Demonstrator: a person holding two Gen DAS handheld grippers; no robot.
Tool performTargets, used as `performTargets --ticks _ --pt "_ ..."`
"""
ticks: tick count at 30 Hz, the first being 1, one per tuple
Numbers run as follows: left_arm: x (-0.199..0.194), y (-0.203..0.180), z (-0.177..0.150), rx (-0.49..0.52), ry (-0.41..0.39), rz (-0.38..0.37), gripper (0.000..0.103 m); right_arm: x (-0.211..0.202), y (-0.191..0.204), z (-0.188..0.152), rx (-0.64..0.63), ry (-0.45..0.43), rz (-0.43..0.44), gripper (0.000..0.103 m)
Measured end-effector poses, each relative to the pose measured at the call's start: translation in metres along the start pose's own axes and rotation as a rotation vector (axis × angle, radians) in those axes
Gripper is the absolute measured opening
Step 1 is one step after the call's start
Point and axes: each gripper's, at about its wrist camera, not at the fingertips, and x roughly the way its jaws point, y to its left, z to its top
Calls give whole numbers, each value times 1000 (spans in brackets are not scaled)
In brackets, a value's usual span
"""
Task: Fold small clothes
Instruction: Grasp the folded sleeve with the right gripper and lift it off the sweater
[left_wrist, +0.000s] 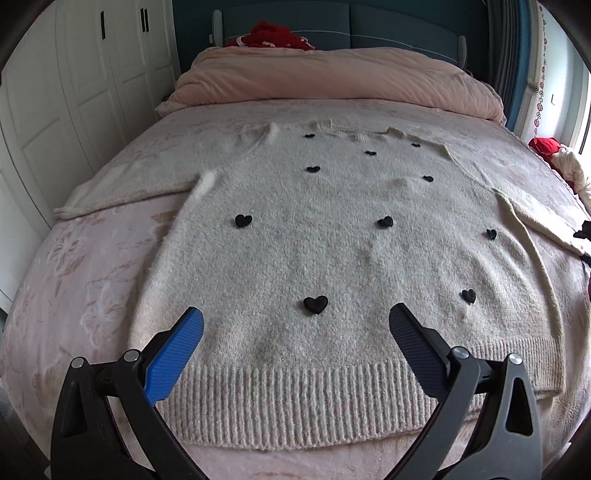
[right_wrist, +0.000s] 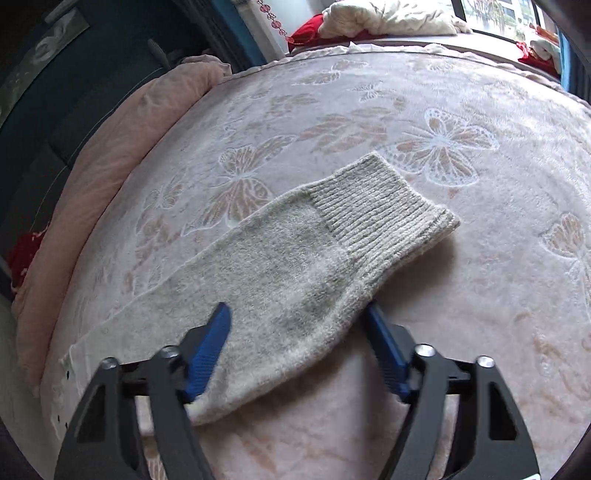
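Sweater (left_wrist: 332, 236) spread flat on bed (left_wrist: 85, 280), hem nearest. Left claw (left_wrist: 295, 328) released above hem; right claw (right_wrist: 297, 314) released, straddling sleeve (right_wrist: 295, 266).

No readable text, label, brand, number or sign shows in either view.

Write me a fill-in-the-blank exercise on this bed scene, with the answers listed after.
1. The cream sweater lies flat on the bed, dotted with small black ____.
2. The left tongs hover wide ____ above the sweater's ribbed hem.
3. The right tongs straddle one ____ of the sweater, near its ribbed cuff.
4. The bed cover is printed with ____.

Answers: hearts; open; sleeve; butterflies
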Motion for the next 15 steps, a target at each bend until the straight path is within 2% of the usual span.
performTargets --ticks 1,3,5,8,11,13,14,15 --pt "2 1 -1 -1 5 -1 98 1 3 2 12 8 35 12" --pt "3 5 -2 -5 7 0 98 -12 19 3 27 -37 108 13" --pt "2 11 -2 -13 2 -2 98 -42 56 3 -24 -106 235 13" --pt "-2 22 2 -44 -2 -21 98 -92 146 -11 -213 -154 425 13" --pt "-10 34 7 -91 -13 -45 98 -147 259 -61 -471 -166 621 13" --pt "-17 43 12 -120 -28 -57 98 -169 326 -110 -621 -120 725 18" --pt "-20 47 14 -134 -33 -68 98 -173 354 -137 -679 -87 761 25" --pt "-23 51 16 -152 -37 -84 98 -173 382 -169 -753 -44 783 46"
